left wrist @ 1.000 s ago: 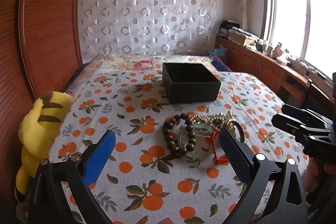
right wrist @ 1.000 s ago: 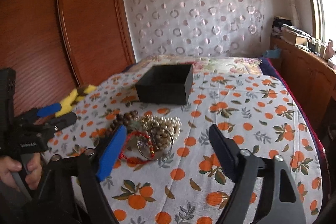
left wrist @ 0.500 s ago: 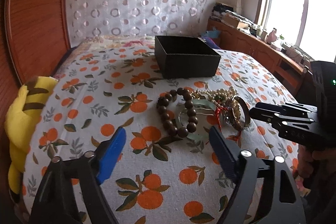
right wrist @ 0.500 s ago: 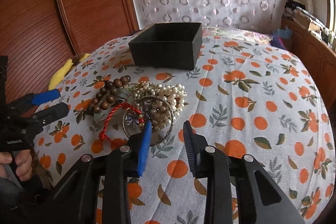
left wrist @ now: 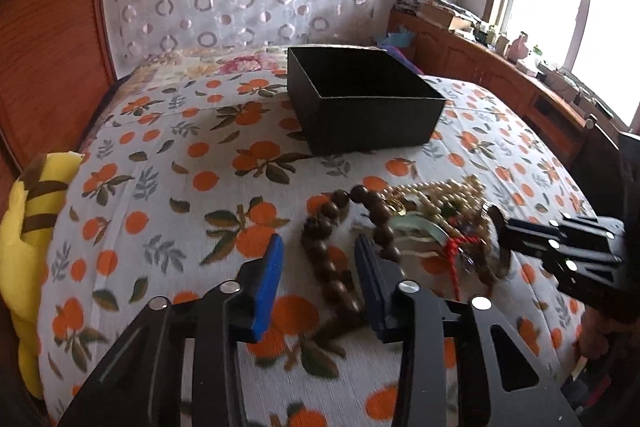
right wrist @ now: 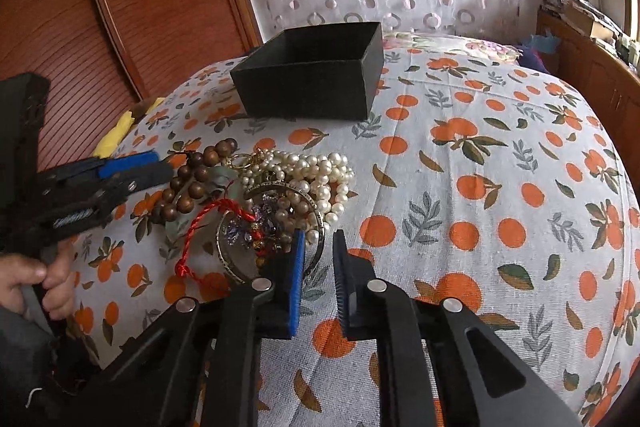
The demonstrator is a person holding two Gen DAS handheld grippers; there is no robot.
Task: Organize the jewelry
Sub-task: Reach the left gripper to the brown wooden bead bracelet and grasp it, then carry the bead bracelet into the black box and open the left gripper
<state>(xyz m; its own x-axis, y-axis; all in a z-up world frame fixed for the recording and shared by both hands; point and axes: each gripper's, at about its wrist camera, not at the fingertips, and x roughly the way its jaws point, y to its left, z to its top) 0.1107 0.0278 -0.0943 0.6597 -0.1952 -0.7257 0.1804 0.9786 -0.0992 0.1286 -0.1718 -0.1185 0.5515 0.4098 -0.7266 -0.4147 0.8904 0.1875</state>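
I hold my left gripper (left wrist: pixel 318 259) low over the bedspread (right wrist: pixel 500 163), pointed toward the black box (left wrist: pixel 360 99), my bare hand (right wrist: pixel 38 277) curled round its handle. Its jaws stand partly spread, and the wooden bead bracelet (left wrist: pixel 340 251) runs through the gap between them; the frame is blurred there, so I cannot tell whether the pads touch the beads. My right gripper (right wrist: pixel 318 269) comes in level from the other side of the pile, jaws drawn close with a narrow gap left, and the rim of the metal bangle (right wrist: pixel 272 227) sits just at the blue pad (right wrist: pixel 297 267); whether it is pinched I cannot tell

All the jewelry lies in 1 heap on the near side of the black box, apart from it. In that heap I count 1 wooden bead bracelet on the side toward my left gripper, 1 bunch of pearl strands (right wrist: pixel 316 175) nearest the box, 1 metal bangle below the pearls, 1 red cord (right wrist: pixel 204 227) looping off the bangle, and 1 pale green bangle (left wrist: pixel 420 227) half buried under the rest. A small purple ornament (right wrist: pixel 244 231) lies inside the metal bangle

There is 1 black box, open-topped. 1 yellow plush toy (left wrist: pixel 28 219) slumps at the bedspread's edge, well left of the box
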